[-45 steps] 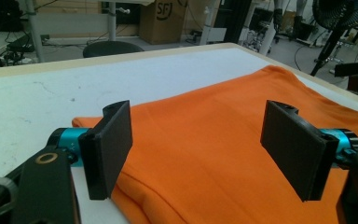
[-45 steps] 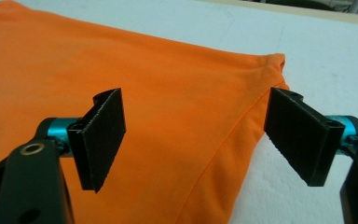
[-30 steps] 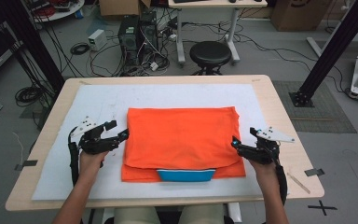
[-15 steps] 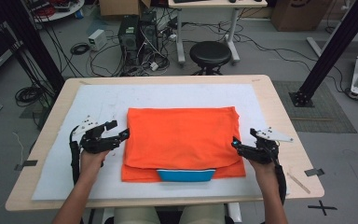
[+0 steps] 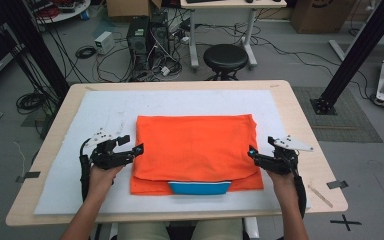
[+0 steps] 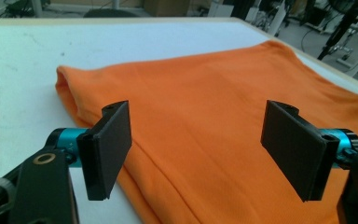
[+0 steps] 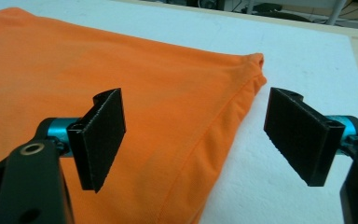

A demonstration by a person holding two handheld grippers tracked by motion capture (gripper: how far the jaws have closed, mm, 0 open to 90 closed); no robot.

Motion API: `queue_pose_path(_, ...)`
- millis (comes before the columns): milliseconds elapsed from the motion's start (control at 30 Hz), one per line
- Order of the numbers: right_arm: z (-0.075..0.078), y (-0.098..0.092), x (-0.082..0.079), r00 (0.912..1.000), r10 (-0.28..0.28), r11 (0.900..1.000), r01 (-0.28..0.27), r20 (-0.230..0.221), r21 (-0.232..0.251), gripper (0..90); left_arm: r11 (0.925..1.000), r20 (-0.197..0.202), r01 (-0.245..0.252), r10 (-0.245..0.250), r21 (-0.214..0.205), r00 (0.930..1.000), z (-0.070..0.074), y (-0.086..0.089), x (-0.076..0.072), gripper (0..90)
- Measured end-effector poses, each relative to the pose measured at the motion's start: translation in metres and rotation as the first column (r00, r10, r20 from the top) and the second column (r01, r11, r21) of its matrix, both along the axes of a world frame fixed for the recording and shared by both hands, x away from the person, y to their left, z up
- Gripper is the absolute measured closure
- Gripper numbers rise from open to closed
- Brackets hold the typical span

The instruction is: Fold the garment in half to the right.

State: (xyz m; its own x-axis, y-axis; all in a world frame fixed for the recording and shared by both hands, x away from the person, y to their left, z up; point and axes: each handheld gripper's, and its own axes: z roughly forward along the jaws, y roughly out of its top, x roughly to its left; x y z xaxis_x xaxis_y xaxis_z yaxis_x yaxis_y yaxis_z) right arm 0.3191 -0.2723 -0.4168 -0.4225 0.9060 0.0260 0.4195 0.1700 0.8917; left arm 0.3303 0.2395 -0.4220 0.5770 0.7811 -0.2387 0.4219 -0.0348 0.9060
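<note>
A folded orange garment (image 5: 196, 150) lies flat in the middle of the white mat (image 5: 180, 102), with a blue strip (image 5: 199, 188) showing under its near edge. My left gripper (image 5: 134, 146) sits open at the garment's left edge; in the left gripper view its jaws stand wide apart over the orange cloth (image 6: 205, 116). At the right edge my right gripper (image 5: 252, 154) is open too. The right gripper view has the folded side seam of the orange cloth (image 7: 168, 107) running between its jaws, nothing held.
The mat covers a wooden table (image 5: 300, 115). Bare mat lies beyond the garment and to both sides. On the floor behind stand a black stool (image 5: 225, 56), computer boxes (image 5: 147, 37) with cables, and black frame posts (image 5: 355, 55).
Both grippers have edged slightly inward toward the garment's side edges. The garment has not moved.
</note>
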Motion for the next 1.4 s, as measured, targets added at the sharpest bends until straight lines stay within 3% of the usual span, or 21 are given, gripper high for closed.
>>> queue_pose_path(233, 0.000, 0.008, 0.004, 0.9998, 0.020, 0.9997, -0.020, -0.001, -0.010, 21.1, 0.9960, -0.089, -0.060, 0.066, 0.067, 0.9938, -0.009, 0.001, -0.015, 24.6)
queue_pose_path(400, -0.002, 0.007, 0.006, 0.9998, 0.018, 0.9998, -0.018, -0.009, -0.007, 21.1, 0.9858, -0.120, -0.092, 0.109, 0.140, 0.9868, -0.011, -0.003, -0.029, 24.6)
queue_pose_path(567, -0.002, 0.008, 0.005, 0.9998, 0.014, 0.9999, -0.015, -0.010, -0.008, 21.1, 0.9804, -0.158, -0.099, 0.126, 0.171, 0.9793, -0.015, -0.007, -0.040, 25.0)
queue_pose_path(667, -0.002, 0.008, 0.005, 0.9998, 0.015, 0.9998, -0.016, -0.012, -0.011, 21.1, 0.9742, -0.190, -0.116, 0.154, 0.194, 0.9696, -0.019, -0.010, -0.046, 30.8)
queue_pose_path(767, -0.002, 0.008, 0.005, 0.9998, 0.013, 0.9998, -0.013, -0.016, -0.011, 21.1, 0.9720, -0.218, -0.136, 0.177, 0.191, 0.9598, -0.021, -0.011, -0.047, 34.0)
queue_pose_path(1033, -0.005, 0.005, 0.006, 0.9995, 0.009, 0.9998, -0.010, -0.029, -0.015, 21.0, 0.9668, -0.239, -0.143, 0.193, 0.211, 0.9516, -0.026, -0.017, -0.048, 42.2)
queue_pose_path(1167, -0.006, 0.004, 0.006, 0.9991, 0.007, 0.9996, -0.008, -0.043, -0.025, 21.1, 0.9571, -0.225, -0.169, 0.223, 0.235, 0.9484, -0.026, -0.022, -0.053, 46.1)
queue_pose_path(1333, -0.007, 0.003, 0.006, 0.9989, 0.006, 0.9996, -0.007, -0.048, -0.028, 21.1, 0.9403, -0.182, -0.193, 0.249, 0.280, 0.9512, -0.028, -0.029, -0.059, 50.4)
queue_pose_path(1400, -0.007, 0.004, 0.006, 0.9987, 0.007, 0.9994, -0.009, -0.050, -0.032, 21.1, 0.9383, -0.177, -0.198, 0.254, 0.284, 0.9510, -0.028, -0.031, -0.061, 51.7)
